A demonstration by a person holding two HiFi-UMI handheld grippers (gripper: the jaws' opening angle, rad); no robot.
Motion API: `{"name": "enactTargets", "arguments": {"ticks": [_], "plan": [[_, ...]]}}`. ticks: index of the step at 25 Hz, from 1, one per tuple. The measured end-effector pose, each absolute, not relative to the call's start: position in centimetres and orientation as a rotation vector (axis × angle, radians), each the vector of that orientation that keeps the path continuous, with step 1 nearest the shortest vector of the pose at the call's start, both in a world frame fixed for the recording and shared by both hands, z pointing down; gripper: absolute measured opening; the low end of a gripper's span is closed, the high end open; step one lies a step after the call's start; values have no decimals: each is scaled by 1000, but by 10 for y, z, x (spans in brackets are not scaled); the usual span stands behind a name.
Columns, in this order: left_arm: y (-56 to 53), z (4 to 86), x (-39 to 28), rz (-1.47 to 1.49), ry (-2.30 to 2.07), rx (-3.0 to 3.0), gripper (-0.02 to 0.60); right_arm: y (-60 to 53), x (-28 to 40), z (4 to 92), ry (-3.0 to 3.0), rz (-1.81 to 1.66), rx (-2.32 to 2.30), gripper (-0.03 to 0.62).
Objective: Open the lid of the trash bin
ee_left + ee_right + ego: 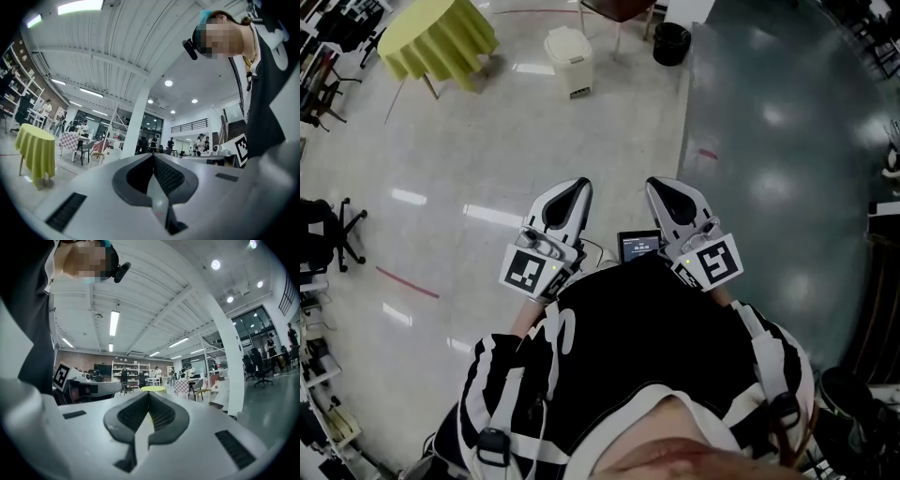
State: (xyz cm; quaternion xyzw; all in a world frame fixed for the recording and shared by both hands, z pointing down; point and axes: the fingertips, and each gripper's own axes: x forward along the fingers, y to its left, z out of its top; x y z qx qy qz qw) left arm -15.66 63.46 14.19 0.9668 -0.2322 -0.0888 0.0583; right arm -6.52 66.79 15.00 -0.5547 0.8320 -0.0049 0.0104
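Pale floor (478, 150) holds the trash bin (570, 64), lid (566, 41) seemingly down, well ahead of left gripper (577, 186) and right gripper (660, 186), jaws closed.

A large open-plan workspace or lab hall is shown. This is indicated by a polished floor (487, 159), a white column (136, 126), strip lights (114, 323) under an exposed ceiling, far shelving (131, 371), an office chair (330, 230) at the left, and a yellow-clothed table (439, 37).

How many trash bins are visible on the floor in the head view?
2. A white trash bin stands near the top of the view, just right of the yellow table. A black bin stands farther right. More may be out of view.
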Motion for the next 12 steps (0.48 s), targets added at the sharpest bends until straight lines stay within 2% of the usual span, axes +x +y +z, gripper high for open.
{"name": "enactTargets", "arguments": {"ticks": [12], "plan": [[644,136,-153,-254,-670,2941,8,675,-65,141,2584,-16,-1765,9]]}}
